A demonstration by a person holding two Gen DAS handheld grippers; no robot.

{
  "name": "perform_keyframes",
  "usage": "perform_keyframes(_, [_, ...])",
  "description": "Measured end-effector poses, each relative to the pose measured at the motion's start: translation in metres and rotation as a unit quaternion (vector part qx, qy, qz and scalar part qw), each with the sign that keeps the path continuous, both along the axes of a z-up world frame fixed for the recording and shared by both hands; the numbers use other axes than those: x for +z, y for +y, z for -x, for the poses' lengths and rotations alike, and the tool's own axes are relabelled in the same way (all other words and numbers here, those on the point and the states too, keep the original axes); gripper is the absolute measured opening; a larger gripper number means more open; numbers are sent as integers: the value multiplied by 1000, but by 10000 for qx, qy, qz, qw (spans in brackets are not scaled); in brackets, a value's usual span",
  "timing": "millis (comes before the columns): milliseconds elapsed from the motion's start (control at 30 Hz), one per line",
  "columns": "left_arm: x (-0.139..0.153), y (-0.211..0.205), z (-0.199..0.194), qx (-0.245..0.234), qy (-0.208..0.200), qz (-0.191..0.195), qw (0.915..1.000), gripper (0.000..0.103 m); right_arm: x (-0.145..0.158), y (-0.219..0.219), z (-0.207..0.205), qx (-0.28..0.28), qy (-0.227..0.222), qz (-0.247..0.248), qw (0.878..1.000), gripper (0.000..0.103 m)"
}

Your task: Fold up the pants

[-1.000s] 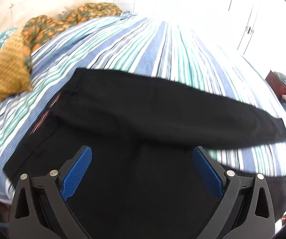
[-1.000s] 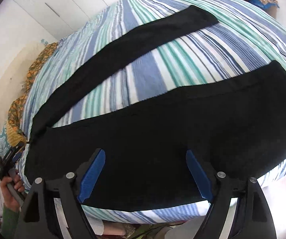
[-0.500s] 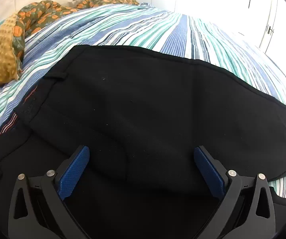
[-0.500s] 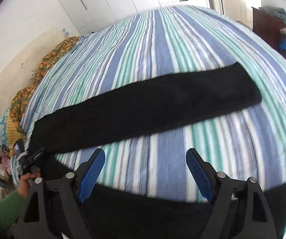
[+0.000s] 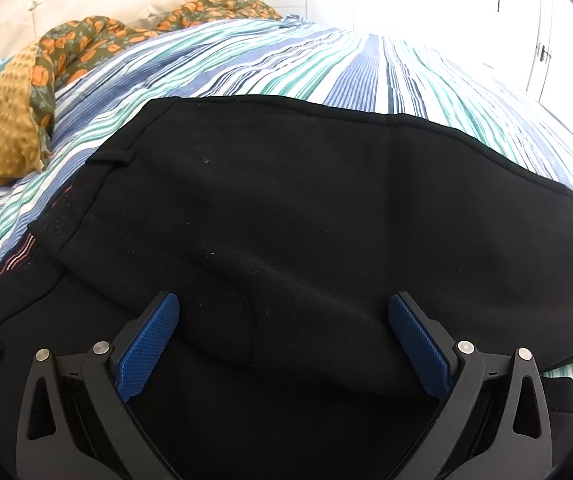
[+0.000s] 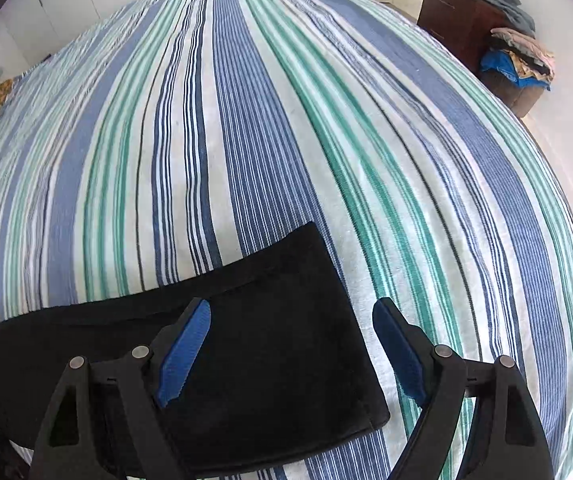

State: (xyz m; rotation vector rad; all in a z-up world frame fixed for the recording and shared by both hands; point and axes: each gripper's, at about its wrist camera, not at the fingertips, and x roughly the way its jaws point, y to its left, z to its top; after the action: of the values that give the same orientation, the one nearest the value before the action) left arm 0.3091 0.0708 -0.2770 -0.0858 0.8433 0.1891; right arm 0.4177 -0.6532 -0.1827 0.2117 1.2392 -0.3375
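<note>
The pants point(image 5: 286, 208) are black and lie flat on the striped bed point(image 6: 246, 120), one leg folded over the other (edges not quite matched). The waistband with a belt loop lies at the left, near the pillows. The leg ends point(image 6: 286, 340) lie stacked near the bed's edge.

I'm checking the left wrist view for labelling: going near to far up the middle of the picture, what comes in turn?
left gripper → black pants → striped bedspread → white cupboard doors
</note>
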Motion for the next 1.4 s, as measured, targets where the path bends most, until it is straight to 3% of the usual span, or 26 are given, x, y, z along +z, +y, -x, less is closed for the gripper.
perform_keyframes(33, [0,0,0,1,-7,2,10000,102,-7,1,0,-11,80,27,10000,49])
perform_keyframes(67, [-1,0,0,3,-9,-7,10000,102,-6,1,5,-119,36,200,9997,30])
perform_keyframes(100, [-1,0,0,4,-11,-13,10000,102,0,-1,16,-239,-257,164,9993,20])
perform_keyframes(200, [-2,1,0,7,-17,-1,10000,102,35,6,58,-247,-1234,102,9920,17])
perform_keyframes(333, [-1,1,0,8,-4,-13,10000,102,89,52,160,418,-2025,304,9779,16])
perform_keyframes(433, [0,1,0,10,32,-47,10000,102,100,82,259,437,-2249,303,9729,15])
perform_keyframes(533, [3,0,-2,16,126,-102,9999,102,67,94,341,-19,-1854,303,9822,11])
perform_keyframes(600, [6,-1,-3,20,222,-118,9997,102,34,100,381,-320,-1290,472,9900,14])
perform_keyframes(633, [8,0,-5,11,299,-111,9995,102,22,102,397,-476,-1030,534,9921,21])
perform_keyframes(700, [16,1,-8,-22,539,-71,9985,103,20,102,434,-659,-1050,456,9912,40])
perform_keyframes(767, [30,0,-7,-74,827,93,9965,102,34,114,451,-686,-1176,722,9881,93])
perform_keyframes(800, [39,-1,-2,-162,882,276,9956,102,42,120,454,-615,-1315,863,9856,96])
perform_keyframes(867, [60,-10,21,-448,769,611,9942,102,59,142,459,-357,-1641,955,9812,97])
perform_keyframes(967, [83,-30,75,-822,386,725,9932,102,74,176,434,117,-1785,893,9798,97])
perform_keyframes(1133, [76,-61,138,-1171,310,636,9906,102,75,239,383,699,-2058,315,9756,97])
perform_keyframes(1267, [62,-68,154,-1126,519,624,9903,102,57,278,360,920,-2039,-208,9744,97])
perform_keyframes(1400, [51,-70,162,-1082,640,519,9907,102,21,297,355,1082,-1719,-253,9788,97])
